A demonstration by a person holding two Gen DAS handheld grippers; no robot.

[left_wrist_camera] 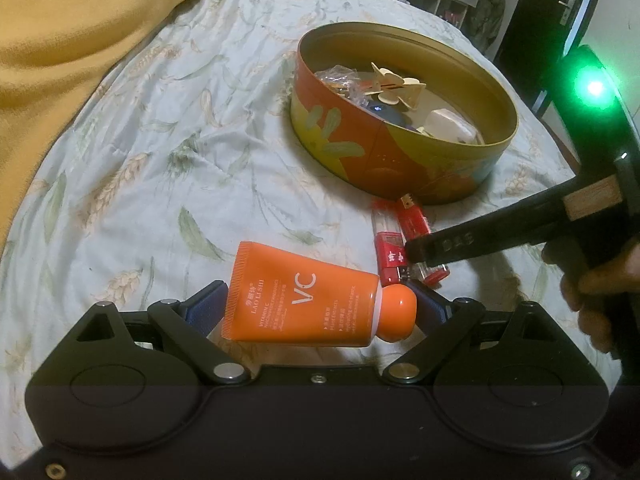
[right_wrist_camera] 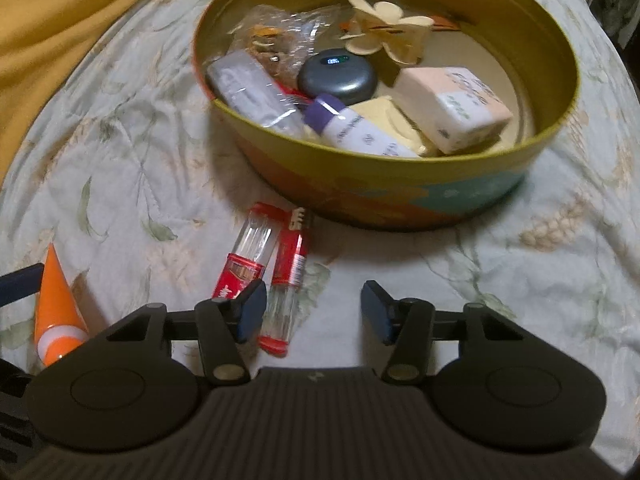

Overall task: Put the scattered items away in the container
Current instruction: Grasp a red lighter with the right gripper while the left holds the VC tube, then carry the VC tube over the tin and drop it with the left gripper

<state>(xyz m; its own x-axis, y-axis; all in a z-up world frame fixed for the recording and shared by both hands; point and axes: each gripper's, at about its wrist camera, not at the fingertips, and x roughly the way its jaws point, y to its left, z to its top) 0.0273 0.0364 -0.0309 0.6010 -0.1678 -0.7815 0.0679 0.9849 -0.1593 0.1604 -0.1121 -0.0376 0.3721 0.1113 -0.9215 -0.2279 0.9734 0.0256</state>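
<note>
One round tin [right_wrist_camera: 400,168], one orange tube [left_wrist_camera: 304,304], two red lighters [right_wrist_camera: 256,256] on the bedspread

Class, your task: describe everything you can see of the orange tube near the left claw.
The orange tube is a soft, glossy plastic squeeze tube printed with "VC", "LAO LI SHI" and "VITAMIN C" in white. It has a crimped flat end at left, a white collar and a rounded orange cap at right. It lies crosswise between the fingers of the left claw, whose blue pads sit at its two ends, above the floral bedsheet. Whether it is lifted is unclear.
</note>
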